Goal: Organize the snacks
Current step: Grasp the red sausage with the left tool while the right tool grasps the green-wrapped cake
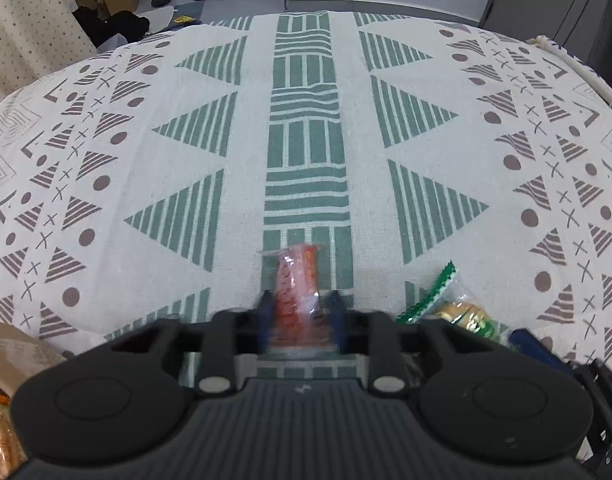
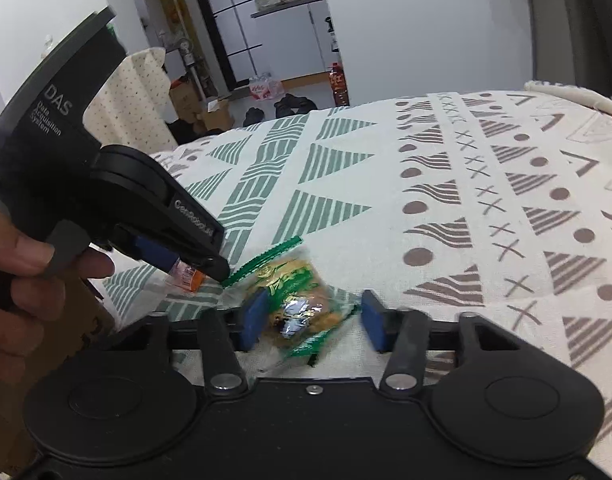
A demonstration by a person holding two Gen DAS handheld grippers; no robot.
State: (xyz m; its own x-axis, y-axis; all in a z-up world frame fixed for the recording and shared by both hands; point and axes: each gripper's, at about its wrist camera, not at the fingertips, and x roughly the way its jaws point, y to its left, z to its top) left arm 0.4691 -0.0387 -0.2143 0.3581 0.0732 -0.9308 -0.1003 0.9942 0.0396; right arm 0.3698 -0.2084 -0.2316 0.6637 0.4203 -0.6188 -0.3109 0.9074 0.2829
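Between my left gripper's (image 1: pixel 299 322) blue pads sits a red snack packet (image 1: pixel 298 292), pinched tight and standing on the patterned tablecloth (image 1: pixel 186 120). My right gripper (image 2: pixel 312 320) straddles a green-and-gold snack packet (image 2: pixel 294 296) lying just beside it; the left pad (image 2: pixel 253 318) touches the wrapper, the right stands clear, so it is not gripped yet. I judge this the pickup step: next, close fully and lift both. At lower left a brown cardboard box (image 1: pixel 14 350) edge shows, its contents unclear.

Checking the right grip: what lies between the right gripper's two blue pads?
In the right wrist view, the green snack packet lies between the right gripper pads.
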